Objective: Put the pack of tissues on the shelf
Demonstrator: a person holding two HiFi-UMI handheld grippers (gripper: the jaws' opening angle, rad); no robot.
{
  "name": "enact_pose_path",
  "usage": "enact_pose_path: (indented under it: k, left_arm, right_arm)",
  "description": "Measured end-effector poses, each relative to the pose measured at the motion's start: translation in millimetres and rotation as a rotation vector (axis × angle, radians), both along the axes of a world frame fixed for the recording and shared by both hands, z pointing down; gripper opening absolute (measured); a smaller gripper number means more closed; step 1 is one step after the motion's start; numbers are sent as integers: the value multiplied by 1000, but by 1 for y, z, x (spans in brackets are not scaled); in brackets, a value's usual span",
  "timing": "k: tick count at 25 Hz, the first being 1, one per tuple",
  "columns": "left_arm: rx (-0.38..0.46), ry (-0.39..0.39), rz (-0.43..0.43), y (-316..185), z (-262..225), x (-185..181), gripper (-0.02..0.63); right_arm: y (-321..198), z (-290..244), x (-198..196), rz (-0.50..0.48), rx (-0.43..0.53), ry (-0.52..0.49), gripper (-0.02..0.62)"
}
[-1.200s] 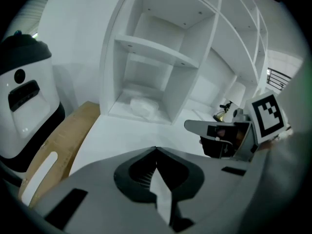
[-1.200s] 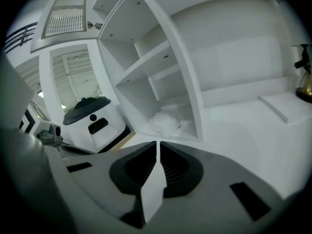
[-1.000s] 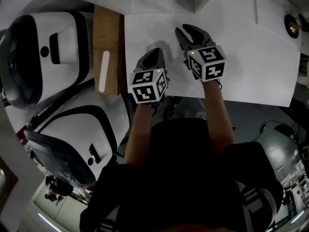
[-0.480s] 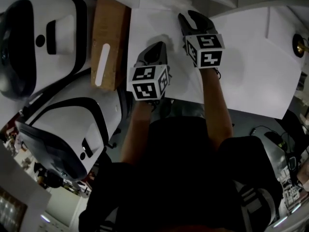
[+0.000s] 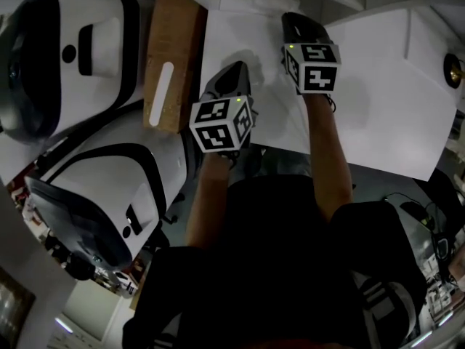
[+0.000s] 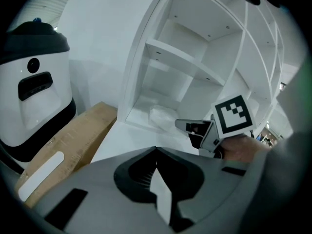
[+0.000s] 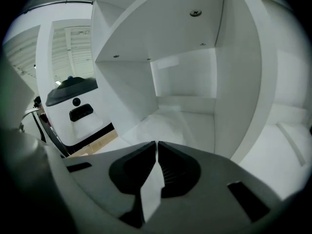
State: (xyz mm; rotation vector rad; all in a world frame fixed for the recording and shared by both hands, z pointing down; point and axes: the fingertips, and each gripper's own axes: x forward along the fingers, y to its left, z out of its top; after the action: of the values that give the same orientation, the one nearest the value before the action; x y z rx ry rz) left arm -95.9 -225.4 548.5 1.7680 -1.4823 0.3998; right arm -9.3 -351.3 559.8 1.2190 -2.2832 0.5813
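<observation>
Head view: the left gripper [image 5: 232, 77] hangs back over the white table [image 5: 378, 86] and the right gripper [image 5: 298, 25] reaches forward. Left gripper view: jaws together, empty. The soft, crinkled pack of tissues [image 6: 163, 116] lies in the lowest compartment of the smooth, flat-panelled shelf [image 6: 185, 60], so placement appears done. Right gripper view: jaws closing, nothing between them.

A brown cardboard box [image 5: 174, 42] bearing a long white label [image 5: 162, 93] sits just beside a white table [image 5: 378, 100]. A white-and-black machine [image 5: 65, 49] stands on its far side, a second machine [image 5: 109, 195] nearer, and cables [image 5: 404, 203] trail over the grey floor [image 5: 378, 184].
</observation>
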Motion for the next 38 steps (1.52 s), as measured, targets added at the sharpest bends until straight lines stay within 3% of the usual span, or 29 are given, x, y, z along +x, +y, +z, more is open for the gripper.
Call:
enact_pose_path:
  k: [12, 23, 29, 38]
  left_arm:
    - [114, 8, -24, 13, -58, 4, 11]
    - [348, -29, 101, -19, -156, 45, 11]
    - [501, -81, 175, -36, -221, 66, 11]
    - [639, -57, 210, -50, -280, 74, 11]
  right_arm:
    - [47, -78, 11, -24, 81, -61, 21]
    - [66, -225, 50, -57, 351, -151, 20]
    - [75, -288, 70, -46, 482, -118, 20]
    - [92, -377, 84, -8, 693, -175, 20]
